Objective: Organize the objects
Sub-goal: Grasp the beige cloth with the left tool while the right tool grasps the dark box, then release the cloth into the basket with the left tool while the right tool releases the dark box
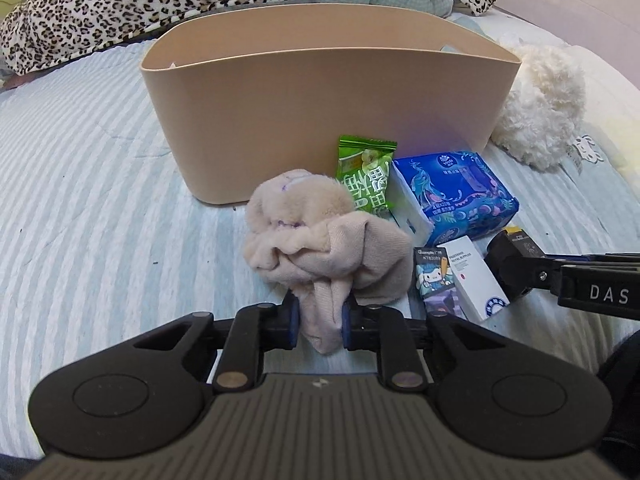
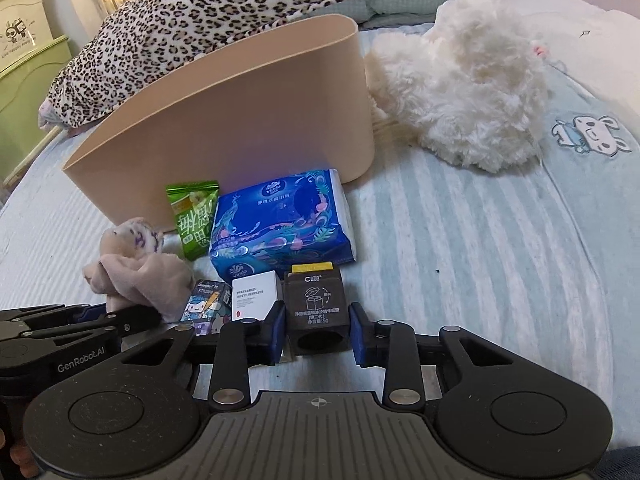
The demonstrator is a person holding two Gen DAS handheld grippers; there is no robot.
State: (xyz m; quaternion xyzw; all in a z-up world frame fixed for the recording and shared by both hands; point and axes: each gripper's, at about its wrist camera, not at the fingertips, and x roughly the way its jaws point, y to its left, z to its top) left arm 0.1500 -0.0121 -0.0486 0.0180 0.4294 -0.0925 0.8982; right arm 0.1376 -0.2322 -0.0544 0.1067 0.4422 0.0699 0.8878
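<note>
Beside the bin (image 1: 320,92), left hand-held gripper (image 1: 319,318) pinching sock (image 1: 320,240), striped bedspread (image 1: 100,180) leftward

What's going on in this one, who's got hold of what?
A person with two handheld grippers is tidying small items on a bed beside a beige bin. The left gripper is pinched on a beige sock. The right gripper straddles a small black box, its pads close on either side but not clearly clamped. A green snack packet, a blue tissue pack, a white box and a cartoon box lie on the bed in front of the bin.
</note>
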